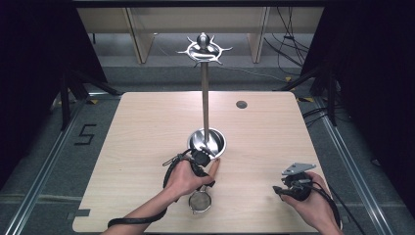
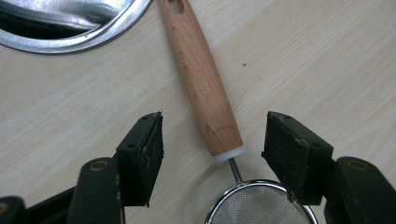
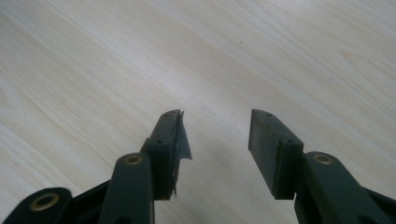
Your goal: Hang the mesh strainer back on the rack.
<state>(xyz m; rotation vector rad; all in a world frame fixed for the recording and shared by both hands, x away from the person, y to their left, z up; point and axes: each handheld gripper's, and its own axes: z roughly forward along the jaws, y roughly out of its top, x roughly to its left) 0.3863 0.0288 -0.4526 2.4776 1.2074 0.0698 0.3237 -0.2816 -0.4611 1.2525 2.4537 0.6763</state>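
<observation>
A small mesh strainer [image 1: 199, 201] with a wooden handle [image 1: 214, 168] lies flat on the table near the front. In the left gripper view the handle [image 2: 201, 79] runs up between the jaws, and the mesh bowl [image 2: 259, 207] shows at the bottom edge. My left gripper [image 1: 201, 162] [image 2: 214, 119] hangs just above the handle, open, its pads clear of the wood on both sides. My right gripper [image 1: 288, 188] [image 3: 215, 114] is open over bare tabletop at the front right, with nothing between its jaws.
A metal stand [image 1: 205, 98] rises from a shiny round bowl base [image 1: 207, 141] [image 2: 93, 39] just beyond the handle's tip, with a ring of hooks [image 1: 204, 49] at its top. The light wooden table [image 1: 147, 132] has a dark round grommet [image 1: 241, 104] at its back.
</observation>
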